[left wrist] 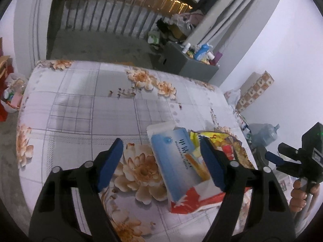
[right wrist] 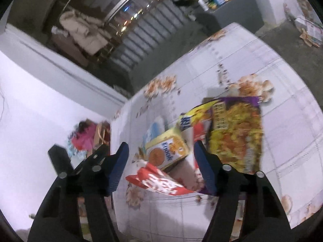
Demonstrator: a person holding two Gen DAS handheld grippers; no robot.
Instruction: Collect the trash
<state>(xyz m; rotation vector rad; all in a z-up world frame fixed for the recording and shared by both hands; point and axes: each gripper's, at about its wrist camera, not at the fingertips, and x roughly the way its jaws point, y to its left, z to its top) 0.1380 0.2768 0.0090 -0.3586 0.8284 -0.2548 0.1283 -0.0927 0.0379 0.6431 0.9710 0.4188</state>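
A pile of trash lies on the flowered bed (left wrist: pixel 80 104). In the left wrist view a blue and white medicine box (left wrist: pixel 173 161) lies on a red wrapper (left wrist: pixel 193 201) and a yellow snack bag (left wrist: pixel 222 141). My left gripper (left wrist: pixel 161 161) is open above the bed, its right finger over the box. My right gripper (left wrist: pixel 272 158) shows at the far right, beyond the bed's edge. In the right wrist view my right gripper (right wrist: pixel 161 169) is open above a yellow biscuit box (right wrist: pixel 167 153), a red wrapper (right wrist: pixel 161 183), the blue box (right wrist: pixel 153 131) and a purple and yellow snack bag (right wrist: pixel 234 133).
A grey cabinet (left wrist: pixel 181 64) with bottles stands past the bed's far corner. A balcony railing (left wrist: pixel 121 20) runs behind. A bag of clutter (left wrist: pixel 14 96) sits on the floor left of the bed. A water jug (left wrist: pixel 264 133) stands right of it.
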